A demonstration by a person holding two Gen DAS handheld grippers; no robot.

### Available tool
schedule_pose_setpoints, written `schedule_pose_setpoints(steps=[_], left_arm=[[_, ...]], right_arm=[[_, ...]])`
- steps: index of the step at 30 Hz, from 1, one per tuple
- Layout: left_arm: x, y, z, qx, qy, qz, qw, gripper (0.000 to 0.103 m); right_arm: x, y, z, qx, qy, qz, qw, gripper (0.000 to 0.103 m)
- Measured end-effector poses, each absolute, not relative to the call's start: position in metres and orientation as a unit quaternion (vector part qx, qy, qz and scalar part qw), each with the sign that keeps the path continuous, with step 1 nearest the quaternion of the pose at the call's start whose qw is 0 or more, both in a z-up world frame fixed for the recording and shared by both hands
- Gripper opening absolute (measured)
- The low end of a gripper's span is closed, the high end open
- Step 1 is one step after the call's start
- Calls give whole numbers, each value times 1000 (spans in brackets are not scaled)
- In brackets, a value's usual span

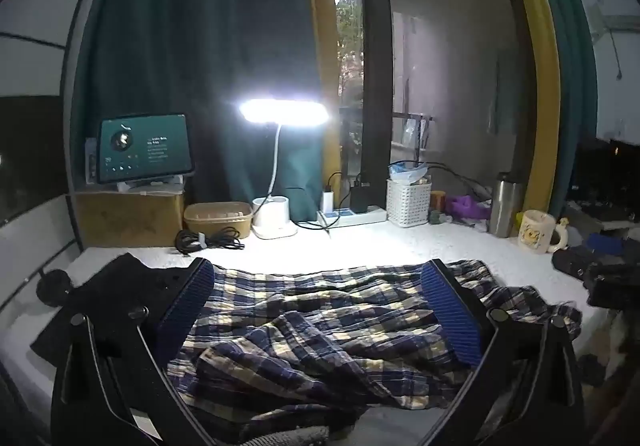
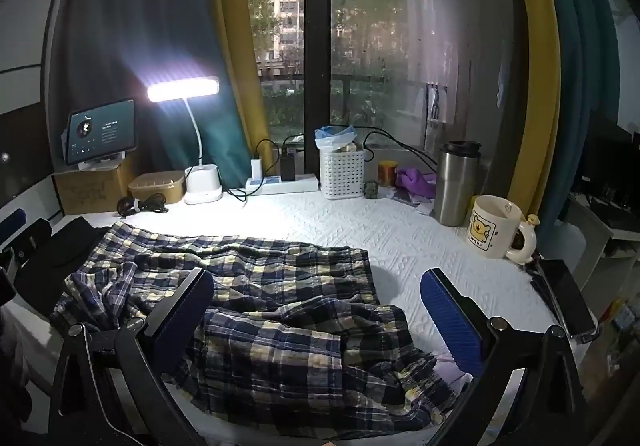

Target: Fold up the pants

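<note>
We found plaid pants crumpled on worktop, unfolded. Left tongs and right tongs both spread wide, pinching nothing. Our worry: wrinkled layers bunch, tongs catch double; mug near.

A white, embossed surface carries crumpled plaid pants at its near side. Along the far edge stand a cardboard box, a tan container, a lit desk lamp, a power strip and a white basket. At far right stand a steel tumbler and a cartoon mug. A coiled black cable lies far left.
</note>
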State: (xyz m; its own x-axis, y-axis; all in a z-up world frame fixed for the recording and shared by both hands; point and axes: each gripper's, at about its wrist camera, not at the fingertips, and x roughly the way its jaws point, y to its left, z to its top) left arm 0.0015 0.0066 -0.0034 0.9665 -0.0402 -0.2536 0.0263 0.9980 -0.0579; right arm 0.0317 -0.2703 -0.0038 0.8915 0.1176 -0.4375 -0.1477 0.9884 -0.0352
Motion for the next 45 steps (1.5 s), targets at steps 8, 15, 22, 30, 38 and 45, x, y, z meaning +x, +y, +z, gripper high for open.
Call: schedule_pose_setpoints(steps=[8, 15, 22, 30, 38, 45], left_arm=[[1, 5, -6, -33, 124, -13, 992, 102], [5, 1, -6, -33, 129, -21, 991, 102], [3, 0, -8, -32, 126, -20, 991, 102], [5, 0, -8, -34, 127, -20, 991, 102], [5, 4, -6, -37, 124, -17, 991, 102], [4, 5, -5, -37, 122, -20, 992, 102]], right_arm=[[34, -267, -8, -36, 219, 72, 972, 103], [33, -269, -7, -36, 219, 71, 972, 103], [34, -269, -9, -35, 221, 72, 972, 103], [34, -270, -9, -34, 221, 73, 972, 103], [35, -266, -10, -37, 222, 77, 971, 103], [35, -265, -9, -36, 219, 76, 972, 103]])
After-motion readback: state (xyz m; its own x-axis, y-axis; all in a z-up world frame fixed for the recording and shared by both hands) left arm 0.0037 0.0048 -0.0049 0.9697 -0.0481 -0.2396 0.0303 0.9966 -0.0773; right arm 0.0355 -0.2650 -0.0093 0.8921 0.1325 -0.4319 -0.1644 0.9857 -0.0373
